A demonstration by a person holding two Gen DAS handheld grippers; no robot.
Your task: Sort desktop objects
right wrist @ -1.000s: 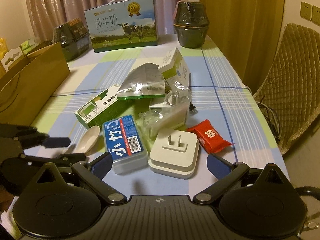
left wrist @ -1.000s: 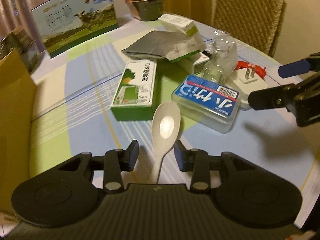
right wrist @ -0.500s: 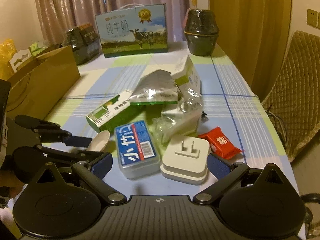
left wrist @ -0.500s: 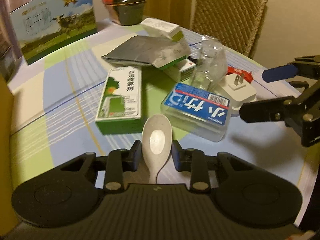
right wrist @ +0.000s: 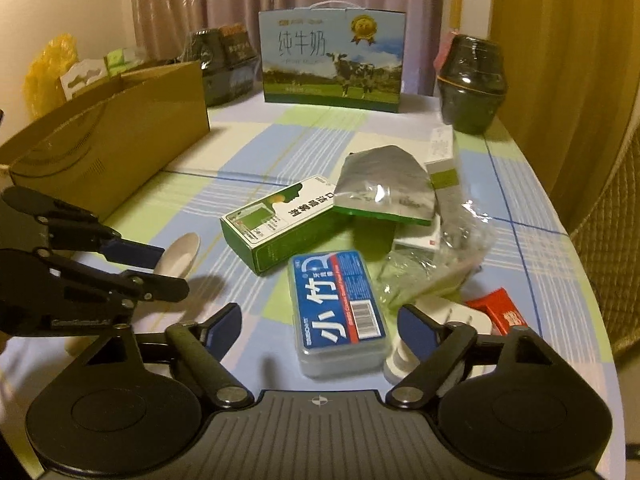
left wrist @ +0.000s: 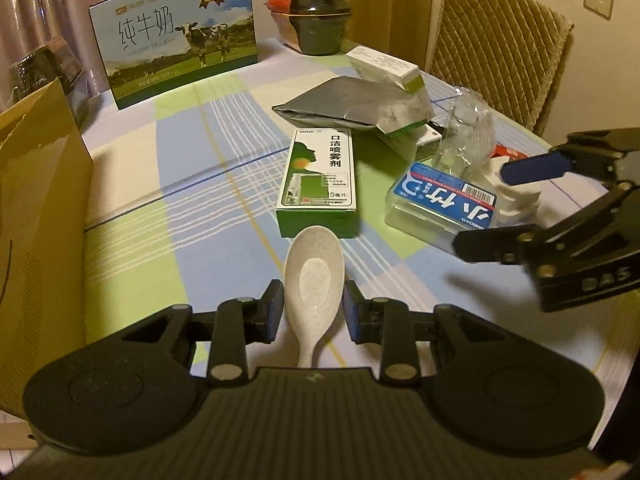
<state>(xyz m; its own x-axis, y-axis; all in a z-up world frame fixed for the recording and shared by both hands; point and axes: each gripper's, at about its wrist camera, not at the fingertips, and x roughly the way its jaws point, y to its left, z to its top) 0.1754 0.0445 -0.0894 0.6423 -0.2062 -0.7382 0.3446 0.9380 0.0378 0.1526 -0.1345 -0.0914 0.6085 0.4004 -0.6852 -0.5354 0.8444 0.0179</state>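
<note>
Left gripper (left wrist: 313, 307) fingers are sitting spread either side of the white spoon (left wrist: 314, 280), not quite pinching it. It's lying on the bench (left wrist: 160, 220), bowl pointing away toward the green box (left wrist: 318, 182), handle back toward the camera. Right gripper (right wrist: 320, 330) is hanging wide open over the blue-labelled case (right wrist: 338, 310).

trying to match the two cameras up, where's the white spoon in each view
Left wrist view: the white spoon lies bottom centre, its bowl between the left gripper fingers, just in front of the green box.
Right wrist view: the spoon is at mid left, partly hidden behind the left gripper, left of the green box.
Shared landmark: the milk carton with the cow at the table's far end.
</note>
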